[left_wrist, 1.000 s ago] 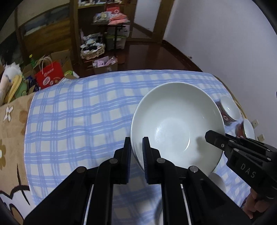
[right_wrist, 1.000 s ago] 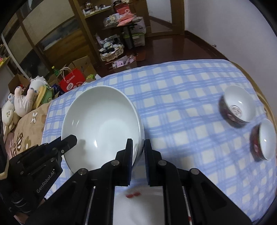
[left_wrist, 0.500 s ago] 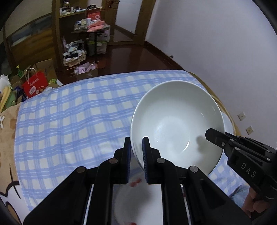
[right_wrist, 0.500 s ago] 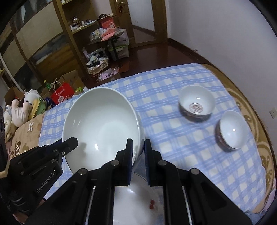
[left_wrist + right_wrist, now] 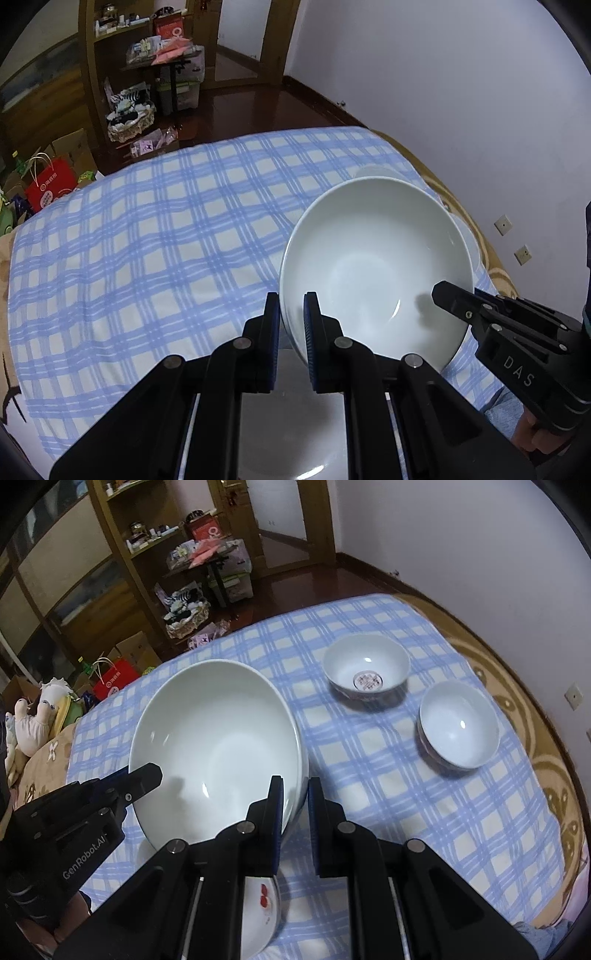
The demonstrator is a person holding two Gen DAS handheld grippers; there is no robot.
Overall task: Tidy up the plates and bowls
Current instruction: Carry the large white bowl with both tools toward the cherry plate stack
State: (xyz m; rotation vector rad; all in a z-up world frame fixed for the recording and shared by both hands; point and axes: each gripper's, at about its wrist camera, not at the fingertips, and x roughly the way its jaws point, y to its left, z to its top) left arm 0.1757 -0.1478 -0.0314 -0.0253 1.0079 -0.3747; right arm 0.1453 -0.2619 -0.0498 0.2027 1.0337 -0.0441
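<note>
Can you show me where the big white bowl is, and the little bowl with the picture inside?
big white bowl (image 5: pixel 218 746), right wrist view, inner wall.
little bowl with the picture inside (image 5: pixel 367 672), right wrist view, inner floor.

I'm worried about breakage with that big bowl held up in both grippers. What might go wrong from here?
1. The left gripper and right gripper each pinch only the thin rim of the large white bowl; uneven hand motion could let it slip or twist.
2. A plate lies right beneath, so a drop could break both.
3. Two small bowls sit nearby on the checked cloth; swinging that way risks a knock.
</note>
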